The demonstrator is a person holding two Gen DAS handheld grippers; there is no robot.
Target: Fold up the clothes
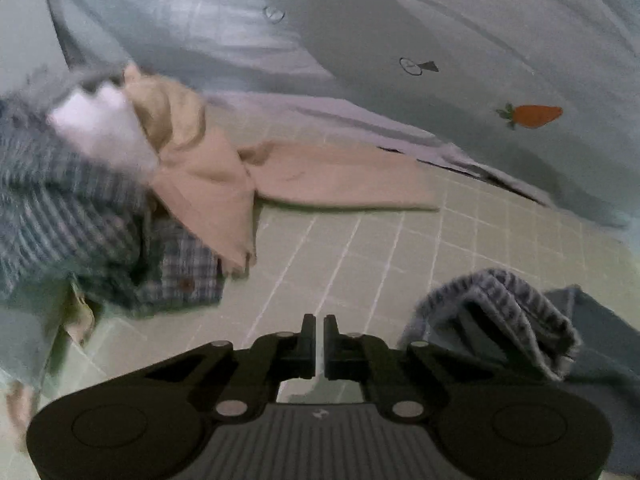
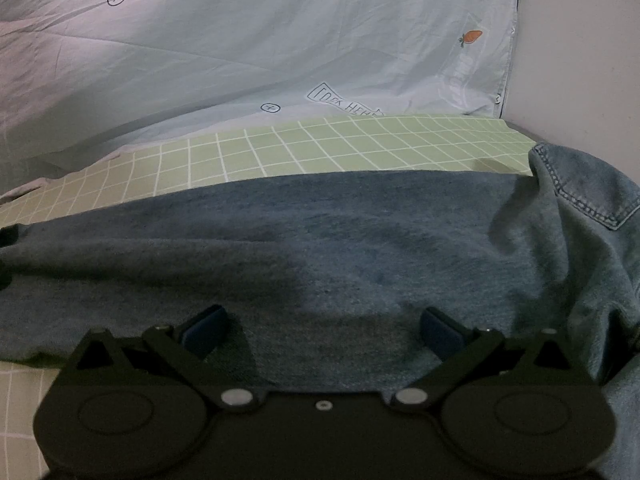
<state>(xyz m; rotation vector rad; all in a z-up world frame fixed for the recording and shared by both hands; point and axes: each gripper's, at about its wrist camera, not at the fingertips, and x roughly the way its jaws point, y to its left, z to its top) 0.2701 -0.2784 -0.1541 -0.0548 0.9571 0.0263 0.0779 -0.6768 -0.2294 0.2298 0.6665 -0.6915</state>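
Tongs of your left gripper (image 1: 319, 326) sit pinched together with nothing between them, above the green checked bedsheet (image 1: 360, 248). Ahead to their left lie a beige garment (image 1: 320, 176) and a plaid shirt (image 1: 80, 216); grey ribbed cloth (image 1: 504, 312) bunches at lower right. Your right tongs (image 2: 324, 330) gape wide over a flat blue-grey sweater (image 2: 320, 232), denim (image 2: 592, 200) piled beside it

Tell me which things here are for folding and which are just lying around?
For folding:
- blue-grey garment under the open right gripper
- denim piece
- beige garment
- plaid shirt
- striped ribbed piece

Just lying around:
- green checked sheet
- pale quilt with carrot print

The shut left gripper holds nothing.
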